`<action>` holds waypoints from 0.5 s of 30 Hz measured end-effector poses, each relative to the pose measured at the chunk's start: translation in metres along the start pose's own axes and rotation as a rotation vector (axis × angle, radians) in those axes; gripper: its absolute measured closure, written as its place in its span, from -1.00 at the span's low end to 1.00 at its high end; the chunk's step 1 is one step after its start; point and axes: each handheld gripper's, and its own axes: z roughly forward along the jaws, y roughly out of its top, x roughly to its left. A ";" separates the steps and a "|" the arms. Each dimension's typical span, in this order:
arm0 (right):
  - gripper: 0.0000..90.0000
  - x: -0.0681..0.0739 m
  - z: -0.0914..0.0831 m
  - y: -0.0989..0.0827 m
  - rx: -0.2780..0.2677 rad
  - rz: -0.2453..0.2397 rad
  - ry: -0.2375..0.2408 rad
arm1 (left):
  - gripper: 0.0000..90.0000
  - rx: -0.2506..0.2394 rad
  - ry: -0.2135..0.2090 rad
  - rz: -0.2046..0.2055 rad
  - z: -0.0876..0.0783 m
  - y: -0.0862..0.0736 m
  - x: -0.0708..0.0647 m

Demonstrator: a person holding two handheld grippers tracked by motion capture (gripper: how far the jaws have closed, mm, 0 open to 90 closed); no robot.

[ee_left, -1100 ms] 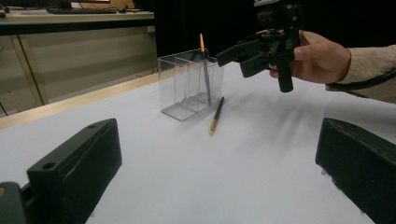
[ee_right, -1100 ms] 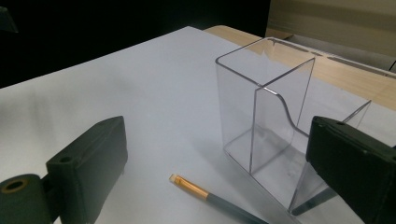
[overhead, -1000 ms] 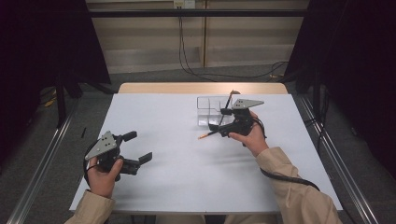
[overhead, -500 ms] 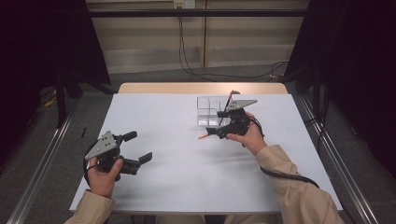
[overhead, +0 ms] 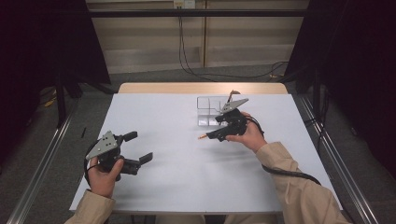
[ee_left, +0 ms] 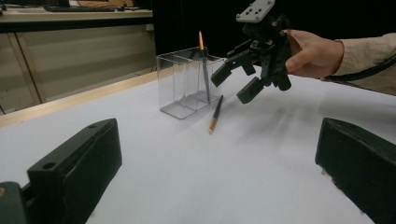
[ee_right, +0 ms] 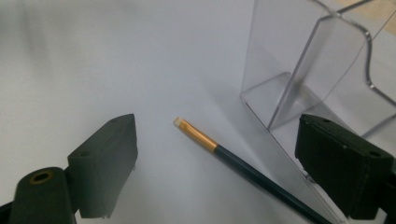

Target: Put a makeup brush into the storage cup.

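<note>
1. Sleeves of tan cloth come in at the near edge of the white table (overhead: pixel 187 186), one forearm on each side.
2. Nearest, on the left, the left gripper (overhead: pixel 137 147) sits in the person's left hand (overhead: pixel 103 175) just above the table's near left part. Its two black jaws stand wide apart with nothing between them.
3. Farther in and to the right, the right hand (overhead: pixel 250 135) holds the right gripper (ee_left: pixel 236 83) low over the table, tilted down toward a pencil (ee_right: pixel 243 169). Its jaws have just been closing a little but are still spread; the pencil lies between them and the pads do not press on it.
4. That pencil lies flat on the table, dark shaft with a gold band and a pale tip, just beside the near wall of a clear plastic box (ee_left: pixel 180 81).
5. The box stands upright past the gripper, split into compartments. A second pencil (ee_left: pixel 203 65) stands in it, leaning, its orange end poking above the rim.
6. Beyond the box runs the table's wooden far edge (overhead: pixel 163 87).
</note>
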 end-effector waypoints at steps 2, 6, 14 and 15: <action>-0.68 -0.001 0.001 0.000 0.017 -0.005 0.006 | -0.99 0.000 -0.001 0.000 0.000 0.000 0.000; -0.60 -0.002 0.003 -0.001 0.051 -0.015 0.010 | -0.99 0.005 -0.002 -0.001 0.000 -0.001 0.001; -0.44 -0.007 0.008 -0.004 0.087 -0.007 0.010 | -0.99 0.007 -0.004 -0.002 0.001 -0.001 0.000; -0.42 -0.008 0.008 -0.005 0.088 -0.012 0.010 | -0.99 0.008 -0.004 -0.002 0.001 -0.001 0.000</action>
